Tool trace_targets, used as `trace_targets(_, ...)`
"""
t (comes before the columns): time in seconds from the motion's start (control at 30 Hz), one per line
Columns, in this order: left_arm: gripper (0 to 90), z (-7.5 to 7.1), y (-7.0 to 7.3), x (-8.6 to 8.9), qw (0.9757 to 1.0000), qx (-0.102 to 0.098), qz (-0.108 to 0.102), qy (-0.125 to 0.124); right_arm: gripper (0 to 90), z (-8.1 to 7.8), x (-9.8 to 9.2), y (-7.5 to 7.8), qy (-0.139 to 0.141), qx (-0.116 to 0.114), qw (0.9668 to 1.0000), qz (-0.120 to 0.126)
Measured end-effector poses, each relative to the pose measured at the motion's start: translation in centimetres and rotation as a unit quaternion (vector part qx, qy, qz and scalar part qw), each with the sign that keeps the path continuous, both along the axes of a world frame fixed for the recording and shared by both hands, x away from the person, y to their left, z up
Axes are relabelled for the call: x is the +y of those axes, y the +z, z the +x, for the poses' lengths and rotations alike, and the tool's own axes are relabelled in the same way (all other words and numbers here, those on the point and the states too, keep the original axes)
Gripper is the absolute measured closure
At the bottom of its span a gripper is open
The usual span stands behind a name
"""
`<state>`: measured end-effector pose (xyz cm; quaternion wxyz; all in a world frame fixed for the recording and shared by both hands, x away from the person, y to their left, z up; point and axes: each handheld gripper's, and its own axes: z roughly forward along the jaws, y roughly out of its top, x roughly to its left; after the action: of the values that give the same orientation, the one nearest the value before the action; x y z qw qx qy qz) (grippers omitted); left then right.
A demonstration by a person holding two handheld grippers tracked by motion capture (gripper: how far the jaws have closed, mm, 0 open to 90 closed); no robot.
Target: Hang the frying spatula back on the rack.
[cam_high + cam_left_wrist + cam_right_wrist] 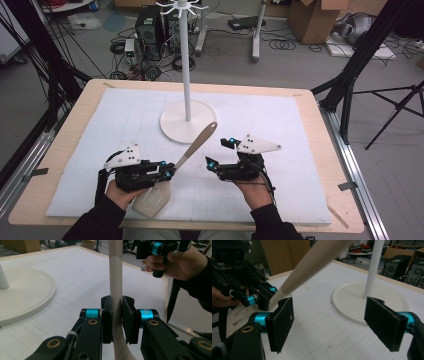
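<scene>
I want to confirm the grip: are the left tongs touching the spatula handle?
Touching. In the left gripper view, the left tongs press their black pads on both sides of the spatula handle.

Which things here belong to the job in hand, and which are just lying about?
In hand: beige spatula, clamped in the left gripper; open right gripper; white hook stand.
Lying about: computer tower, cardboard box, floor cables.

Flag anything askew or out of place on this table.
Only the spatula sits oddly: the left tongs clamp its handle, so it slants, handle tip raised toward the white stand. The right tongs are open, holding nothing.
</scene>
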<state>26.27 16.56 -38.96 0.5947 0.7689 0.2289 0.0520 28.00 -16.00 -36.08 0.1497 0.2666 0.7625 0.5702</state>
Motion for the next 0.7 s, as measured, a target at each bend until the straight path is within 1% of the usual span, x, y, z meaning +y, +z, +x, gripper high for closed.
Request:
trace_targets(0.07, 80.2, -0.1, 0.1, -0.2, 1.0000, -0.002, 0.000, -0.001, 25.3, 0.1, 0.5, 0.3, 0.007, 0.003, 1.0000, -0.003)
trace_targets(0.13, 80.3, 0.0, -0.1, -0.4, 1.0000, 0.001, 0.005, 0.000, 28.1, 0.2, 0.8, 0.5, 0.017, 0.007, 0.9998, 0.003)
trace_targets(0.2, 80.4, 0.1, -0.4, -0.4, 0.9999, 0.004, 0.016, 0.002, 33.4, 0.8, 1.0, 0.2, 0.017, 0.019, 0.9997, 0.003)
trace_targets(0.23, 80.4, 0.2, -0.6, -0.4, 0.9999, 0.007, 0.015, 0.000, 34.6, 1.1, 1.0, 0.0, 0.017, 0.032, 0.9992, 0.014)
trace_targets(0.27, 80.4, 0.2, -0.7, -0.4, 0.9999, 0.005, 0.015, -0.001, 35.6, 1.4, 0.9, -0.2, 0.022, 0.038, 0.9987, 0.027)
trace_targets(0.3, 80.4, 0.2, -0.7, -0.4, 0.9999, 0.003, 0.017, -0.003, 35.8, 1.5, 0.9, -0.3, 0.024, 0.041, 0.9984, 0.031)
trace_targets(0.37, 80.4, 0.2, -0.7, -0.4, 0.9999, 0.003, 0.011, -0.012, 36.1, 1.6, 0.9, -0.4, 0.026, 0.040, 0.9983, 0.032)
trace_targets(0.4, 80.4, 0.2, -0.7, -0.5, 0.9999, 0.003, 0.011, -0.013, 36.9, 1.7, 0.9, -0.4, 0.029, 0.047, 0.9979, 0.035)
trace_targets(0.43, 80.4, 0.2, -0.7, -0.6, 0.9998, 0.003, 0.014, -0.015, 39.3, 1.8, 0.9, -0.5, 0.031, 0.050, 0.9975, 0.039)
trace_targets(0.5, 80.4, 0.1, -0.8, -0.6, 0.9998, 0.005, 0.013, -0.015, 45.7, 2.0, 0.7, -0.5, 0.049, 0.057, 0.9955, 0.058)
trace_targets(0.53, 80.4, 0.1, -0.7, -0.6, 0.9997, 0.006, 0.013, -0.017, 50.6, 2.0, 0.6, -0.4, 0.062, 0.057, 0.9939, 0.070)
trace_targets(0.6, 80.4, 0.1, -0.6, -0.5, 0.9998, 0.005, 0.008, -0.018, 55.4, 2.0, 0.6, -0.3, 0.079, 0.056, 0.9912, 0.090)
trace_targets(0.63, 80.3, 0.1, -0.5, -0.4, 0.9998, 0.003, 0.008, -0.021, 57.1, 2.0, 0.6, -0.3, 0.083, 0.056, 0.9904, 0.095)
trace_targets(0.7, 80.3, 0.0, -0.2, -0.4, 0.9997, -0.001, 0.008, -0.024, 61.0, 2.1, 0.4, -0.2, 0.103, 0.062, 0.9856, 0.119)
